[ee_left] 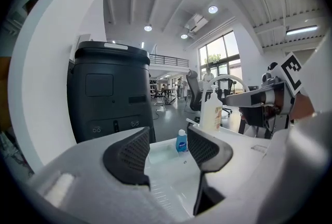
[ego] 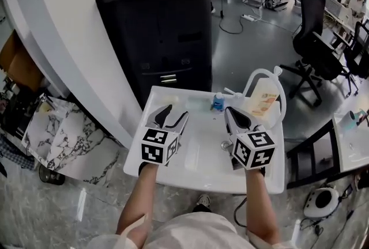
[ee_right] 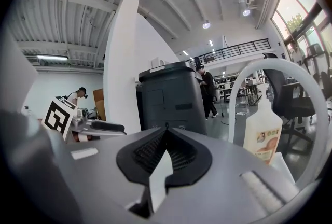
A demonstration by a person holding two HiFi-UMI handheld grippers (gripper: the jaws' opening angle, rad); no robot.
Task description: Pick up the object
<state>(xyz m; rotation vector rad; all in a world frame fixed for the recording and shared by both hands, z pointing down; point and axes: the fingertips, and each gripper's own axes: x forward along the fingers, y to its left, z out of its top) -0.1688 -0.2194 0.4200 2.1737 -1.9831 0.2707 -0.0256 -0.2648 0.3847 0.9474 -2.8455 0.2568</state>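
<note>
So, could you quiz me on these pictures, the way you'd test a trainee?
1. True or false: the left gripper has its jaws apart and holds nothing.
2. The right gripper has its jaws: A) wide apart; B) together, with nothing in them; C) clamped on a sponge.
3. Fill in: in the head view, the small blue bottle stands to the ___ of the pump bottle.
Key: 1 true; 2 B; 3 left.
</note>
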